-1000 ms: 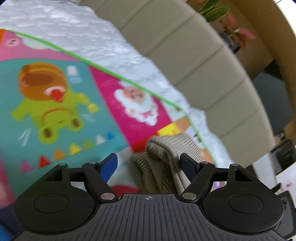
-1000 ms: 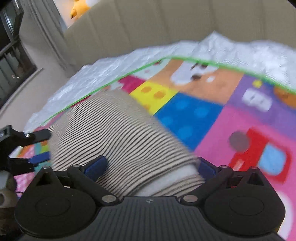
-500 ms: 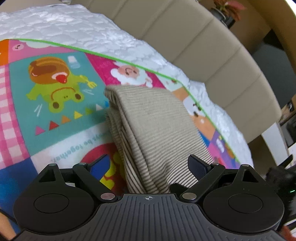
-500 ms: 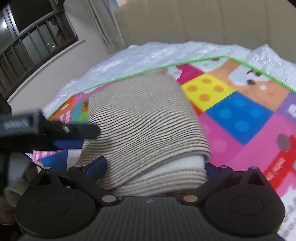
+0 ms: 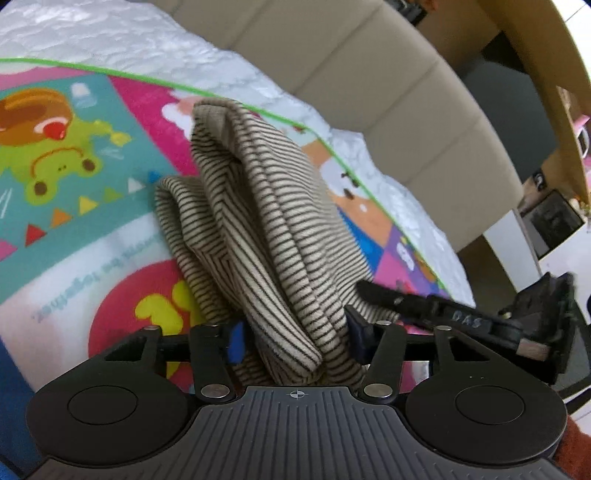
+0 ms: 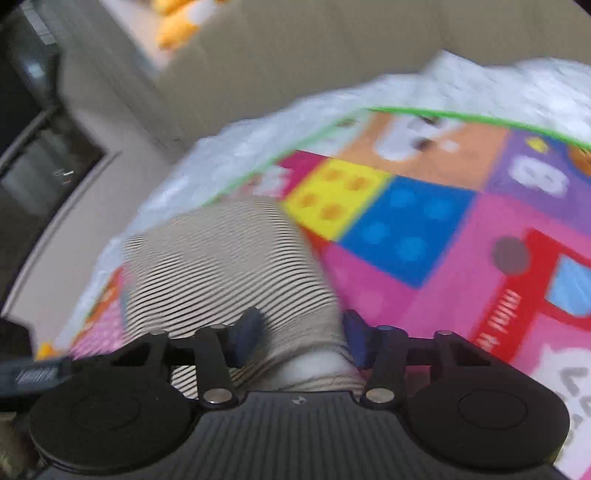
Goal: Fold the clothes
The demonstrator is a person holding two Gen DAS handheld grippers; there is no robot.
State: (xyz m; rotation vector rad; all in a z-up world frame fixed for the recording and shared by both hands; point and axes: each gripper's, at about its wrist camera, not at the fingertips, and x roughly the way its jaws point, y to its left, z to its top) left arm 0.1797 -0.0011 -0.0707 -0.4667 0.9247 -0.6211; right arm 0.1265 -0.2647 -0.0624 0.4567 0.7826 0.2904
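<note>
A folded beige garment with thin dark stripes (image 5: 266, 229) lies bunched on a colourful play mat (image 5: 74, 184). My left gripper (image 5: 293, 341) is shut on the garment's near end, blue pads pressing thick folds. The right wrist view shows the same striped garment (image 6: 221, 266), blurred, and my right gripper (image 6: 299, 338) is shut on its near edge, where a pale inner layer shows. In the left wrist view the right gripper's black fingers (image 5: 424, 302) reach in from the right, against the cloth.
The mat (image 6: 424, 236) lies on a white quilted cover (image 5: 110, 40). A beige padded headboard (image 5: 369, 81) curves along the far side. Dark furniture (image 5: 554, 218) stands beyond on the right. A yellow plush toy (image 6: 177, 26) sits at the top left.
Both grippers have closed from wide open onto the garment. The cloth, flat half a second ago, is now gathered into upright folds, and the right gripper has come into the left view.
</note>
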